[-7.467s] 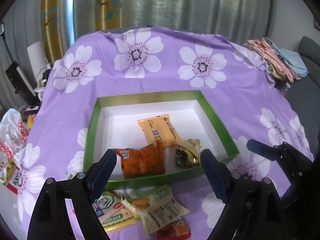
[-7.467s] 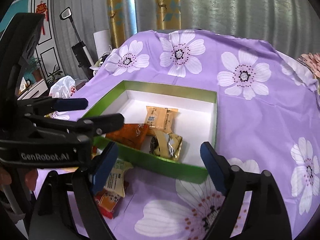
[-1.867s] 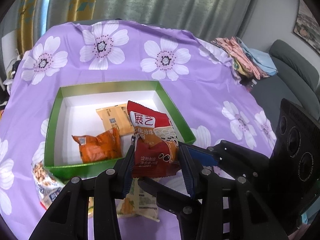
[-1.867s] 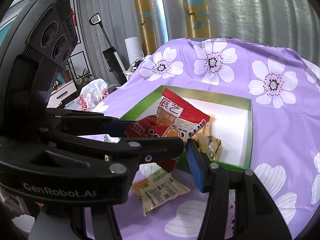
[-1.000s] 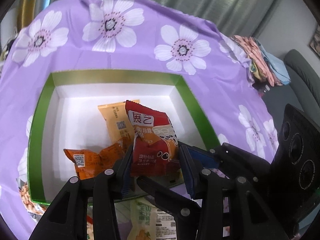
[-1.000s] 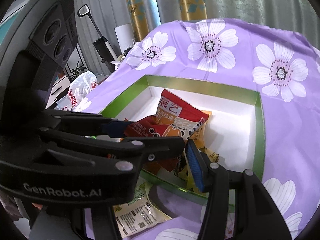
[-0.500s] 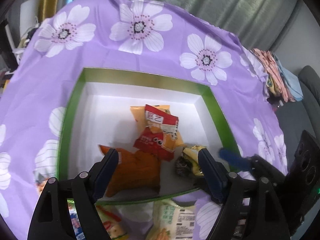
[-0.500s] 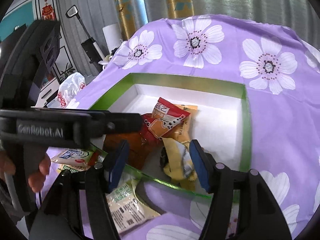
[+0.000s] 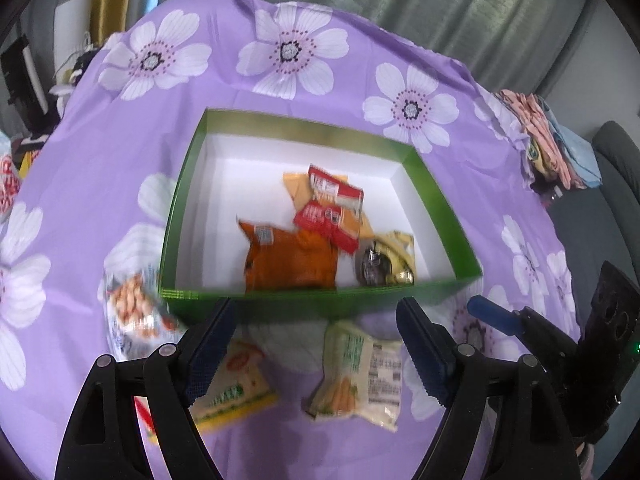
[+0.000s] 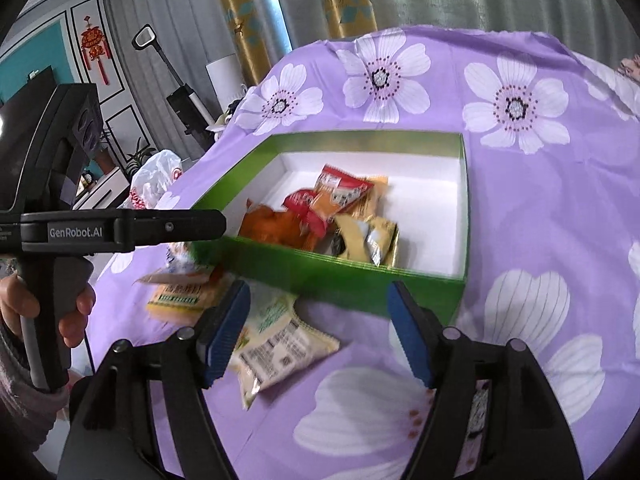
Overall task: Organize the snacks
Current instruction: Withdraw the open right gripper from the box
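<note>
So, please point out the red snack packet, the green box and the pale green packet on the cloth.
red snack packet (image 9: 330, 210): left wrist view, its printed front.
green box (image 9: 320, 305): left wrist view, near outer wall.
pale green packet (image 10: 280, 340): right wrist view, its middle.

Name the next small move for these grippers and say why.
Probably bring the right gripper down onto the pale green-and-white packet lying just ahead of it on the purple cloth. Both grippers have just opened and hold nothing, the red packet already lies in the green box, and this packet is still outside it.
</note>
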The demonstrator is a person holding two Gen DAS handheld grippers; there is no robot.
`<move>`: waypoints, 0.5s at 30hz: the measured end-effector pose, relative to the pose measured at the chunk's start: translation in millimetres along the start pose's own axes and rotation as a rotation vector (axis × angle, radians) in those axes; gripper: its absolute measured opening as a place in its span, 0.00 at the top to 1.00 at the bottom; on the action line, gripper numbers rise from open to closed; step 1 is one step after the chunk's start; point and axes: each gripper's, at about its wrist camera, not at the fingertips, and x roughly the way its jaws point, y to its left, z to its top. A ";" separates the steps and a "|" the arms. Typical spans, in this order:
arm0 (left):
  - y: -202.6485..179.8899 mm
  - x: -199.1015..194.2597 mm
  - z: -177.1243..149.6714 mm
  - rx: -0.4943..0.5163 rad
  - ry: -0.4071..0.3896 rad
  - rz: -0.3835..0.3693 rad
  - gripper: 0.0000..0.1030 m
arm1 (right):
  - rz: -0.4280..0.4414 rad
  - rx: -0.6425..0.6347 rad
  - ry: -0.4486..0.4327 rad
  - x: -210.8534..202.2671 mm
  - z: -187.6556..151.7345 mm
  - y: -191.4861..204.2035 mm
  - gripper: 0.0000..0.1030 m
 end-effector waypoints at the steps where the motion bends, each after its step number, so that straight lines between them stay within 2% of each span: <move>1: 0.2 -0.2 -3.1 -0.003 0.005 0.001 0.20 | 0.004 0.004 0.006 -0.9 -3.6 1.1 0.30; 7: -1.7 1.4 -27.1 -0.006 0.043 0.004 0.20 | 0.013 0.009 0.044 -3.7 -23.4 7.4 0.30; 15: -15.9 -4.2 -45.5 0.046 0.054 0.045 0.20 | 0.021 0.017 0.077 -5.9 -39.7 14.4 0.30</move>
